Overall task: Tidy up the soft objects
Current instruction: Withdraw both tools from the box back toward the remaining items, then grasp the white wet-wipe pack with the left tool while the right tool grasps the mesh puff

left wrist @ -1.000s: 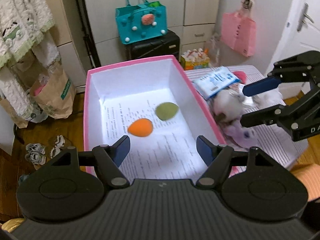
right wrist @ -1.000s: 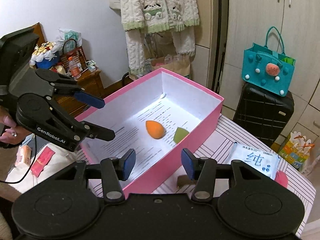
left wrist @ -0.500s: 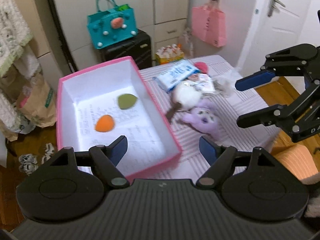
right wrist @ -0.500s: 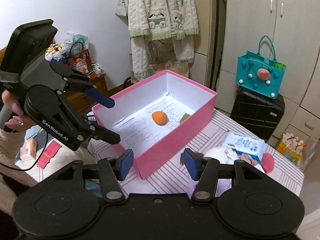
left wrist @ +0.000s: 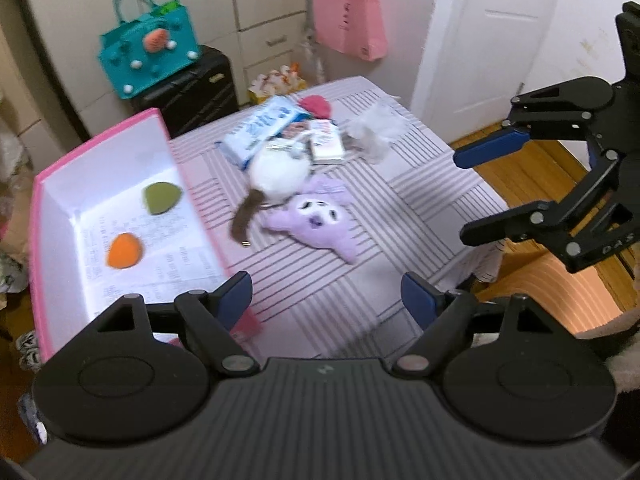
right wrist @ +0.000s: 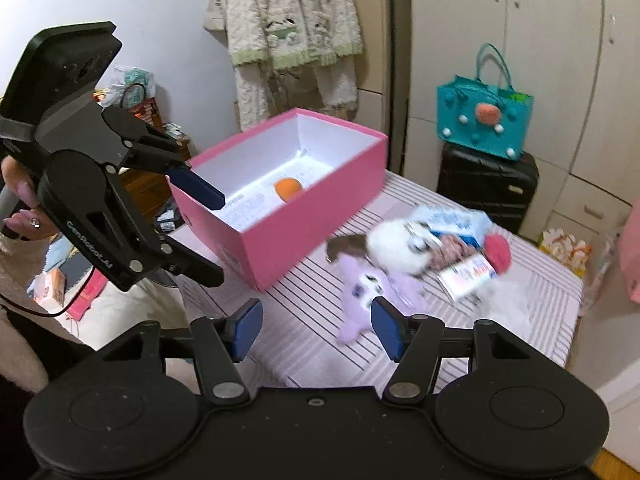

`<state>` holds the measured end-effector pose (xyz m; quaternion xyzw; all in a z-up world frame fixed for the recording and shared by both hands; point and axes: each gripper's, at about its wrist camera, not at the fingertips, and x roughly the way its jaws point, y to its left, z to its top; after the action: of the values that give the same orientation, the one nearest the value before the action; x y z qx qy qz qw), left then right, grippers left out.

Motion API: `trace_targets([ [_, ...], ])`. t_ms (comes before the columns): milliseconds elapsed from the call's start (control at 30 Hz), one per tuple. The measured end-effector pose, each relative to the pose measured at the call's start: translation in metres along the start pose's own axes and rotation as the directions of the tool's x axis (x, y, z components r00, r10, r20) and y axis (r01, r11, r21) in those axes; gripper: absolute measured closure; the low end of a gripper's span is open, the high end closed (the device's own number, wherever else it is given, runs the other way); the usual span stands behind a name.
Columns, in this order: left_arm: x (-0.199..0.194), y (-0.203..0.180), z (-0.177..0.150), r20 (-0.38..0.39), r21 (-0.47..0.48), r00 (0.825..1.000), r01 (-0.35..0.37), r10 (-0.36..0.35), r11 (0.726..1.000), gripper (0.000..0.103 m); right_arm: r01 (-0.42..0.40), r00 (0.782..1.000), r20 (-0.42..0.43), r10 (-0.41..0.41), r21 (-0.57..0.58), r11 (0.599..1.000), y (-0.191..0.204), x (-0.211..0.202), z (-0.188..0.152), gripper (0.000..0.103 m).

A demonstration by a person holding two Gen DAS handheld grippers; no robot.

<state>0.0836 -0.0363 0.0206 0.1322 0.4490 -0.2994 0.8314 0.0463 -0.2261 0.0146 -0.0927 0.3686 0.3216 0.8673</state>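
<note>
A pink box (left wrist: 37,248) (right wrist: 320,204) stands on the striped table, holding an orange sponge (left wrist: 124,251) (right wrist: 288,189) and a green sponge (left wrist: 161,197). Beside it lie a purple plush (left wrist: 316,220) (right wrist: 370,288) and a white fluffy plush (left wrist: 278,172) (right wrist: 396,246) with a brown tail. My left gripper (left wrist: 326,300) (right wrist: 204,232) is open and empty above the table's near edge. My right gripper (right wrist: 316,330) (left wrist: 476,196) is open and empty, hovering at the table's right side near the purple plush.
A blue-white tissue pack (left wrist: 260,130), a small card pack (left wrist: 328,144), a red round item (left wrist: 316,106) and white fluff (left wrist: 374,134) lie at the table's far end. A teal bag on a black suitcase (left wrist: 192,88) and a pink hanging bag (left wrist: 348,20) stand behind.
Both grippers pulled back and swung right, away from the box toward the plush toys. The box now sits to the left; both stay open.
</note>
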Motion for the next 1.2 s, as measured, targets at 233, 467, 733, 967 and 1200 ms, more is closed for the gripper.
trace_targets([
  [233,0.028,-0.016,0.01,0.03,0.03,0.999,0.02,-0.021,0.999,0.022,0.037,0.999,-0.002,-0.037,0.049,0.998,-0.035,0.006,-0.024,0.037],
  [467,0.061,-0.006,0.024,0.078,-0.032,0.997,-0.014,0.017,0.999,0.022,0.077,0.997,0.012,-0.078,0.071,0.994,-0.067,0.019,-0.036,0.035],
  [733,0.1,-0.009,0.028,0.079,-0.048,0.996,-0.043,0.047,0.998,0.022,0.153,0.988,0.024,-0.155,0.059,0.987,-0.095,0.046,-0.045,0.032],
  [967,0.13,-0.003,0.031,0.087,-0.091,0.99,-0.101,0.109,0.991,0.022,0.249,0.967,0.042,-0.252,0.071,0.966,-0.119,0.08,-0.055,0.03],
  [1200,0.136,0.003,0.042,0.129,-0.114,0.978,-0.15,0.165,0.982,0.022,0.297,0.953,0.041,-0.301,0.09,0.951,-0.136,0.101,-0.053,0.03],
])
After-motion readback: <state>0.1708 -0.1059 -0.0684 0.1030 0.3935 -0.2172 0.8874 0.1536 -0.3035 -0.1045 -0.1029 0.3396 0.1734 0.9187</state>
